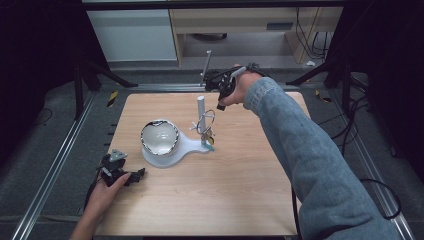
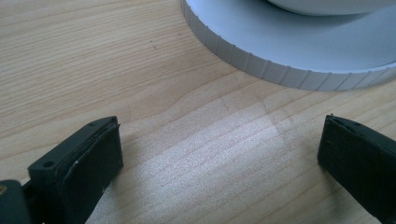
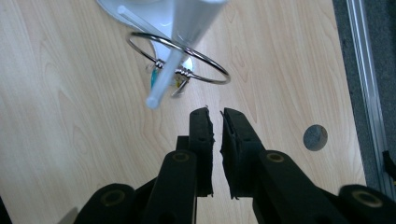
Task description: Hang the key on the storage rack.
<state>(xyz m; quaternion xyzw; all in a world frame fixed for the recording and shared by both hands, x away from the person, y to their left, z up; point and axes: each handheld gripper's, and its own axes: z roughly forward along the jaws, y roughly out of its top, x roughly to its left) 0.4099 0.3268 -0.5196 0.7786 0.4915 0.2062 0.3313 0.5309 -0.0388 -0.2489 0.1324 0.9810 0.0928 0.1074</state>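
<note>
A white stand (image 1: 189, 145) on the table carries a shiny bowl (image 1: 159, 137) and an upright white post (image 1: 200, 107). A metal key ring (image 1: 206, 122) with small tags hangs on a peg of that post. In the right gripper view the ring (image 3: 183, 72) hangs around the peg (image 3: 163, 77), just beyond my right gripper (image 3: 215, 112). Its jaws stand a narrow gap apart with nothing between them. From above, the right gripper (image 1: 220, 105) hovers beside the post's top. My left gripper (image 1: 140, 174) rests open on the wood, facing the stand's ribbed rim (image 2: 289, 51).
The wooden table (image 1: 225, 190) has a round hole (image 3: 315, 137) near its right edge, beside a metal rail (image 3: 362, 70). Dark tripod legs and cables stand beyond the table's far corners. A denim sleeve (image 1: 300, 150) crosses the right side.
</note>
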